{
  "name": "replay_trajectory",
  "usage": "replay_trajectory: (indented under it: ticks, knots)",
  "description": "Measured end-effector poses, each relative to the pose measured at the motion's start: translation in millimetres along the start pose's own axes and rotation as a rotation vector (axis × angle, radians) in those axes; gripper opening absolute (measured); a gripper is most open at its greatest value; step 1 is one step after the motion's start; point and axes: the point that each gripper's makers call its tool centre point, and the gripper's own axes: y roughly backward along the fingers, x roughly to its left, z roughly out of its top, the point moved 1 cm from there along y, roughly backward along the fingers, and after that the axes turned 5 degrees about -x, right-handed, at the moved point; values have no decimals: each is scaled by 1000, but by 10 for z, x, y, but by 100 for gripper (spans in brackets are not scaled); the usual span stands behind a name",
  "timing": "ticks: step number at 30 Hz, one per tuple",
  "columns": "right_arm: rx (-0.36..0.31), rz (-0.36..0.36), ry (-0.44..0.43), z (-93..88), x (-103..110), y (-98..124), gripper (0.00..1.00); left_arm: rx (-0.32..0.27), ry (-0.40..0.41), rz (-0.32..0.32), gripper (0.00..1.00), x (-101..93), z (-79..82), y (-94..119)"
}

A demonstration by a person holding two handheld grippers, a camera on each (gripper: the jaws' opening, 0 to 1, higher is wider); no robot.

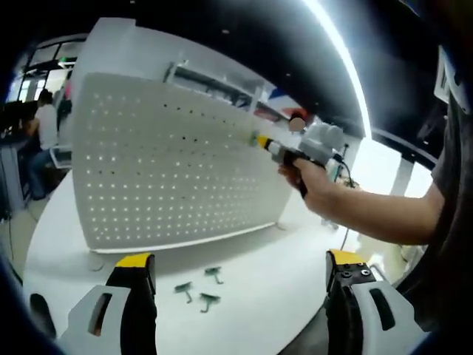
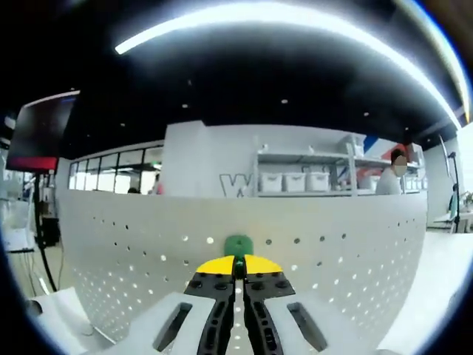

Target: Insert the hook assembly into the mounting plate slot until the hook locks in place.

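Against the upright white pegboard (image 2: 148, 244), the right gripper (image 2: 238, 268) is pinched shut on a small green hook (image 2: 238, 245), whose top pokes out just above the yellow jaw tips and sits touching or all but touching the board's face. From the left gripper view the same tool appears from the side: the person's hand (image 1: 314, 177) holds it up at the board's far right edge, tips at the perforated face. The left gripper (image 1: 240, 270) hangs back over the white counter (image 1: 259, 274), jaws spread wide and empty. Three spare hooks (image 1: 199, 288) lie on the counter between those jaws, near the board's foot.

This looks like the insertion step itself, with the hook already at the board but not visibly seated. Whether its prongs have entered any holes is hard to judge, since the jaws hide the back of the hook. The next move calls for lining the prongs up with a pair of holes, pressing straight in, then tipping the hook down until it catches, keeping the grip firm until it holds.
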Motion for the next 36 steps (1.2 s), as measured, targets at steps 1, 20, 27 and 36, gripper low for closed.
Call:
replay_trajectory:
  ticks: [1, 20, 27, 36]
  knots:
    - [1, -2, -1, 3, 1, 0, 0, 0, -1, 1, 97, 2, -1, 1]
    - [110, -18, -79, -15, -38, 58, 23, 12, -44, 4, 97, -24, -73, 76]
    - [74, -6, -97, 194, -19, 114, 27, 11, -41, 6, 97, -34, -112, 159]
    - [71, 31, -38, 314, 51, 418, 29, 21, -35, 11, 96, -55, -203, 239]
